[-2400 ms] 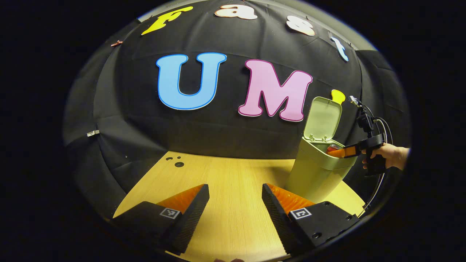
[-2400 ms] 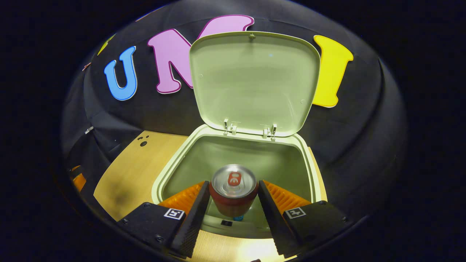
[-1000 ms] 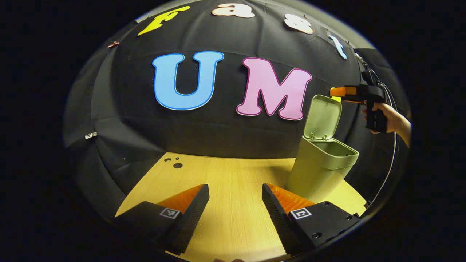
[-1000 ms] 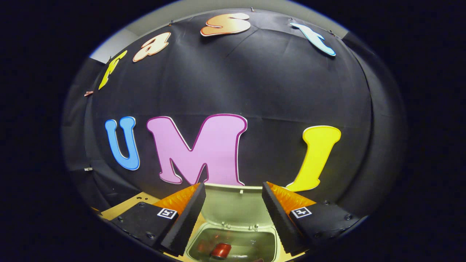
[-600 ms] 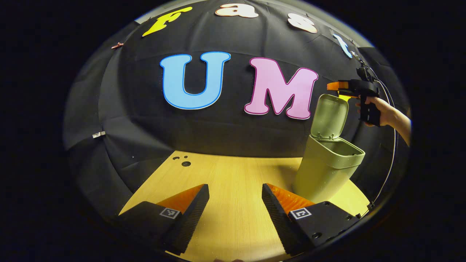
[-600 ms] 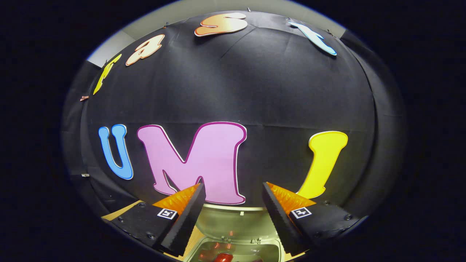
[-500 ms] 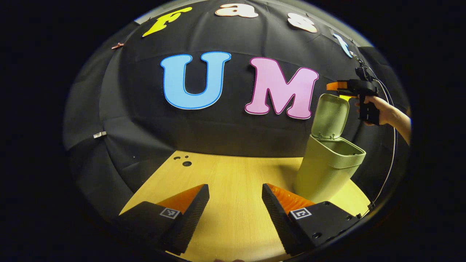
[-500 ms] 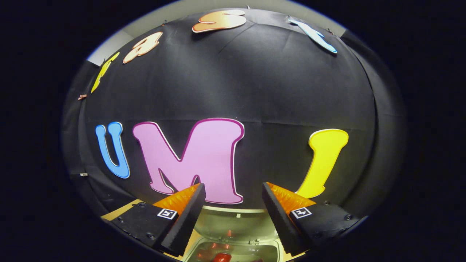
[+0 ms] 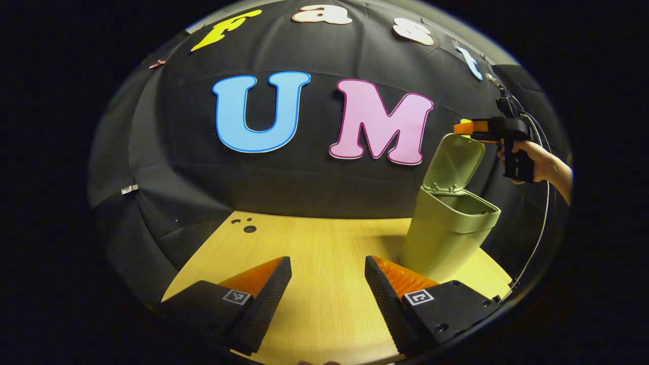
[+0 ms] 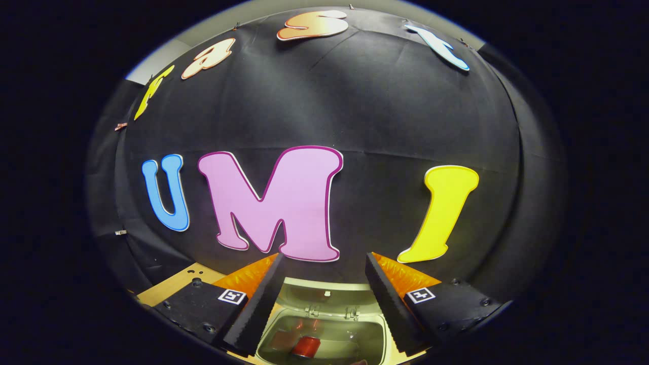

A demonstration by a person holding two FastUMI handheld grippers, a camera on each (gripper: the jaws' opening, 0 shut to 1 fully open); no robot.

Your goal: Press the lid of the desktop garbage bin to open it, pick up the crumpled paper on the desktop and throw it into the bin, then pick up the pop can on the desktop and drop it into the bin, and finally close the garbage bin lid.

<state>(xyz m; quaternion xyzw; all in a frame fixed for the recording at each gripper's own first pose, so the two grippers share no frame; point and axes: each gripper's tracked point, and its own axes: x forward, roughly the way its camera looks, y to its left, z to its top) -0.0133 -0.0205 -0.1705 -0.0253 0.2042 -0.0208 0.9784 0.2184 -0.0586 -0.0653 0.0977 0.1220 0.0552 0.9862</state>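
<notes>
Hovering the right hand-held gripper [image 10: 322, 284], jaws wide and empty, just above the raised lid [image 9: 453, 162] for pushing it shut; pop can [image 10: 305, 347] lying inside the bin [image 9: 446, 238]. Idling the left hand-held gripper [image 9: 327, 284], wide, over the desk [image 9: 314, 243].

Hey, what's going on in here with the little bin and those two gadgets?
A person is clearing a desk with two hand-held grippers. The green bin stands on the wooden table with its lid tipped up, and the red pop can already lies inside it. The right gripper, jaws open and empty, is held in a hand just above the top edge of the lid, probably to push it shut. The left gripper hovers open over the table, holding nothing.
</notes>
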